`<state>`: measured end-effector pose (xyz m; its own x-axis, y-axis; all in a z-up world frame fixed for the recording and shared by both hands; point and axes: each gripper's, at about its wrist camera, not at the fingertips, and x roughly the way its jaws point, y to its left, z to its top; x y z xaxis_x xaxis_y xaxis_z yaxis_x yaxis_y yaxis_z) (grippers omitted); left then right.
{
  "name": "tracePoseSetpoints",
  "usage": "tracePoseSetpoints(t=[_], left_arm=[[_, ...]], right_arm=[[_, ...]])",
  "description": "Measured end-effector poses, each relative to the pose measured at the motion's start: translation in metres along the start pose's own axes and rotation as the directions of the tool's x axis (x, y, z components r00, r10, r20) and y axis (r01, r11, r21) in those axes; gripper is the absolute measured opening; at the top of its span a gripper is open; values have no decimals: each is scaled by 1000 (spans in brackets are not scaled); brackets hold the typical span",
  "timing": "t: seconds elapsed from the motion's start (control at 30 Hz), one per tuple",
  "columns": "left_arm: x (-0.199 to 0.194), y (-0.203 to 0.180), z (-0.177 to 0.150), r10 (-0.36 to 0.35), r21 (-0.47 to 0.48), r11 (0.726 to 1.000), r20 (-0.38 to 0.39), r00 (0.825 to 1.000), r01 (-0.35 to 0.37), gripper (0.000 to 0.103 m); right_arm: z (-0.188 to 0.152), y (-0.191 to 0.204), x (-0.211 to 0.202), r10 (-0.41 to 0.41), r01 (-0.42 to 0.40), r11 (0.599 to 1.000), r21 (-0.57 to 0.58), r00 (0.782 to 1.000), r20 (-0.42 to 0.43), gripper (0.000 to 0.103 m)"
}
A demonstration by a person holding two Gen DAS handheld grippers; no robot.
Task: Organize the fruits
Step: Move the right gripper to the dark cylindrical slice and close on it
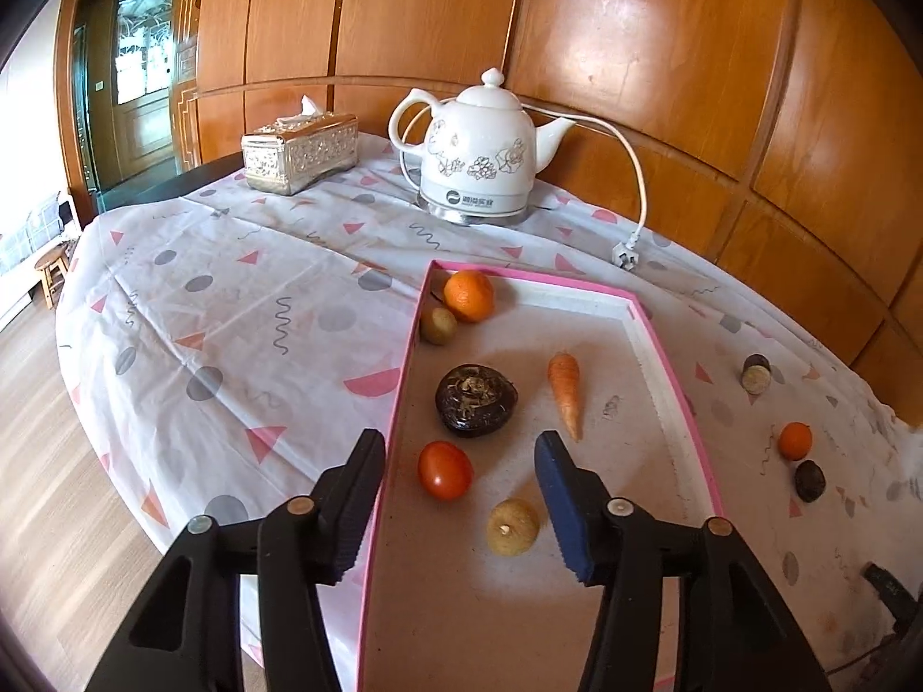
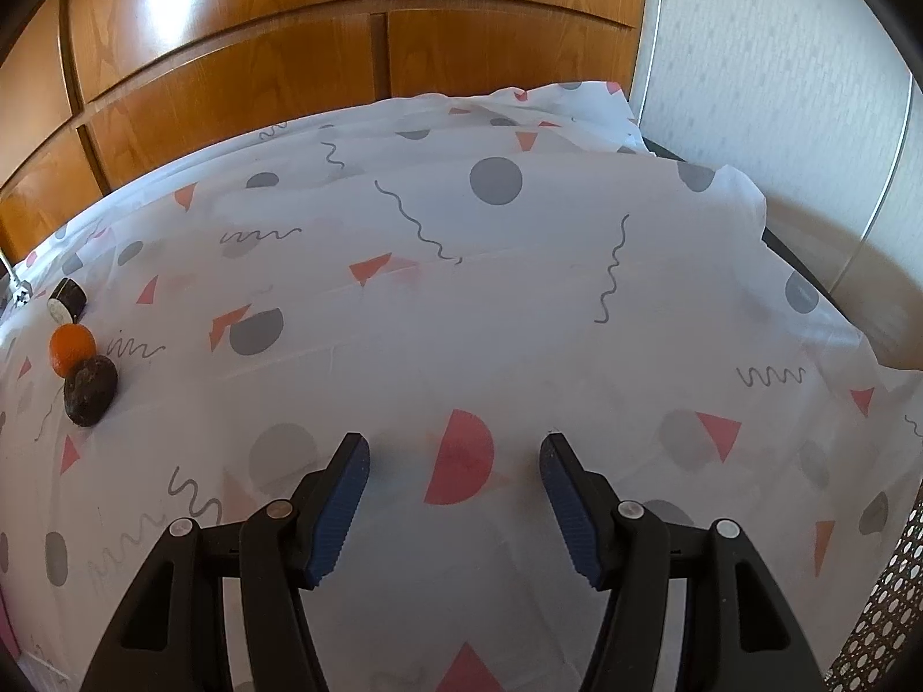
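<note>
While the sorting was under way, the scene stood as follows.

Tray: a pink-rimmed tray [image 1: 678, 340] lay on the patterned tablecloth [image 1: 231, 300], in front of a white kettle [image 1: 476, 153] and a tissue box [image 1: 300, 153].

Sorted: six pieces lay inside it, namely an orange [image 1: 468, 295], a small yellowish fruit [image 1: 438, 326], a dark round fruit [image 1: 476, 401], a carrot [image 1: 566, 389], a tomato [image 1: 445, 470] and a pale round fruit [image 1: 513, 526].

Left to do: three pieces remained on the cloth to the tray's right, namely a dark piece with a pale cut face [image 1: 755, 373], a small orange [image 1: 795, 441] and a dark fruit [image 1: 809, 480]; what these last were could not quite be told.

Left gripper [image 1: 458, 444]: jaws parted, empty, poised over the tray's near end above the tomato.

Right gripper [image 2: 456, 452]: jaws parted, empty, over bare cloth, well apart from the three leftovers.

Progress: roughly two thirds done, by my judgement.
</note>
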<state>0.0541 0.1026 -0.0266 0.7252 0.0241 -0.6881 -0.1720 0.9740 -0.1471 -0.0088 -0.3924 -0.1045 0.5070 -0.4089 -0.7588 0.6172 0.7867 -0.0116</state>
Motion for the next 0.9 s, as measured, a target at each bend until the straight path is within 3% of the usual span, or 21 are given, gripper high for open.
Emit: tracePoseSetpoints(t=[0.13, 0.37, 0.7, 0.9], left_arm=[[-7, -3, -5, -10, 7, 1000, 3, 1000, 10, 59], [-16, -9, -15, -19, 22, 1000, 8, 1000, 19, 75], [-20, -19, -27, -57, 64, 996, -4, 998, 57, 76], [-22, -23, -29, -66, 85, 994, 8, 998, 66, 76]], right_arm=[[0, -1, 0, 4, -4, 1000, 1, 1000, 5, 63], [-1, -2, 0, 8, -8, 1000, 1, 1000, 10, 63], [1, 2, -1, 22, -22, 1000, -13, 1000, -4, 63], [12, 27, -8, 147, -148, 986, -80, 989, -25, 63]])
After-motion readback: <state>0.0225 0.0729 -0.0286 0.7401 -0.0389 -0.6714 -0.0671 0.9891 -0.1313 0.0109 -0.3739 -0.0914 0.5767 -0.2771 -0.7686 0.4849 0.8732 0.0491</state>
